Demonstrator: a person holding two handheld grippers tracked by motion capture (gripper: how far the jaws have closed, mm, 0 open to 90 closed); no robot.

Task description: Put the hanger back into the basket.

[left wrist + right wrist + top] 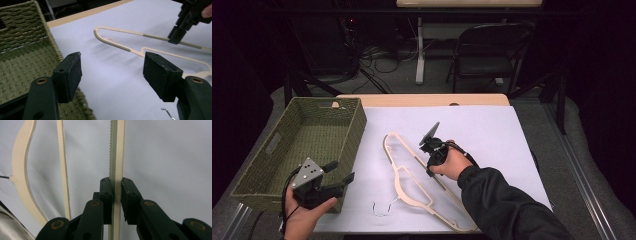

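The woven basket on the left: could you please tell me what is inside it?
The woven basket looks empty: its green woven floor is bare in the high view. The left hand-held gripper covers its near right corner, so that part cannot be checked.

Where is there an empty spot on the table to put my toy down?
The white sheet is bare on the far right, beyond the right gripper. The basket holds nothing too. It is crowded in the middle, where the hanger lies pinched by that gripper, and near the left gripper.
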